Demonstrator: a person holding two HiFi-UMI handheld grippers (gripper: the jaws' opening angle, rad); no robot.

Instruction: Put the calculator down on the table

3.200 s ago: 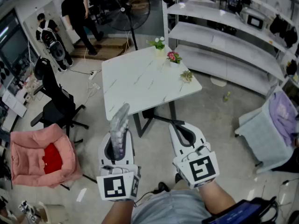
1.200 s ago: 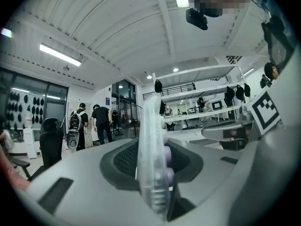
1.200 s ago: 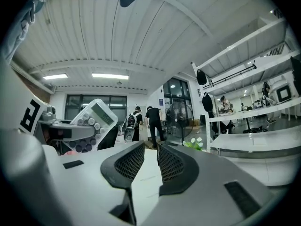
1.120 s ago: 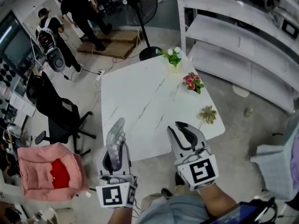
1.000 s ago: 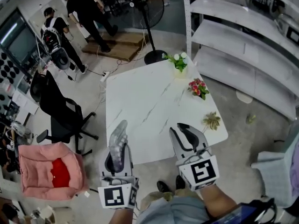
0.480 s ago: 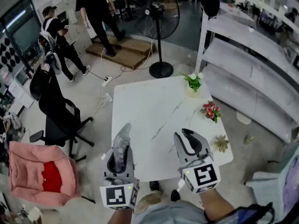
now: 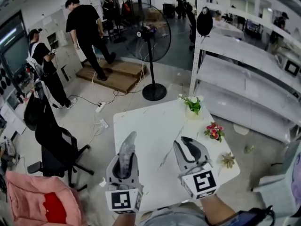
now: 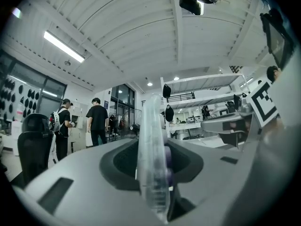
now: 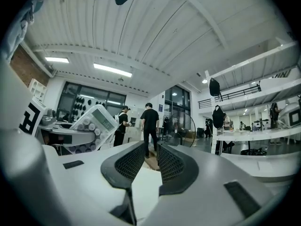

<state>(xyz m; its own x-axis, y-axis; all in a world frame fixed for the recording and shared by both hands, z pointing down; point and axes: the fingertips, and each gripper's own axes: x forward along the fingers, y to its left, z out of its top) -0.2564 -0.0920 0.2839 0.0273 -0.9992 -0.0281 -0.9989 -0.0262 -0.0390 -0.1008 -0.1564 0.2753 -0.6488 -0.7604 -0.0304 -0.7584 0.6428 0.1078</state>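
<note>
We are in the carrying step. Our left tool (image 7: 124, 161) pinches the calculator (image 7: 128, 145) edge-on and upright between its jaws, held over the near edge of the white bench (image 7: 150, 119) and not yet resting on it. Our right tool (image 7: 188, 146) hangs over the same near edge, its jaws a little apart with nothing between them. Pink flowers (image 7: 214, 131) stand at the bench's right side, well apart from the calculator. We judge the next move calls for lowering the left tool over the bare bench top, laying the calculator flat, then spreading the jaws.
</note>
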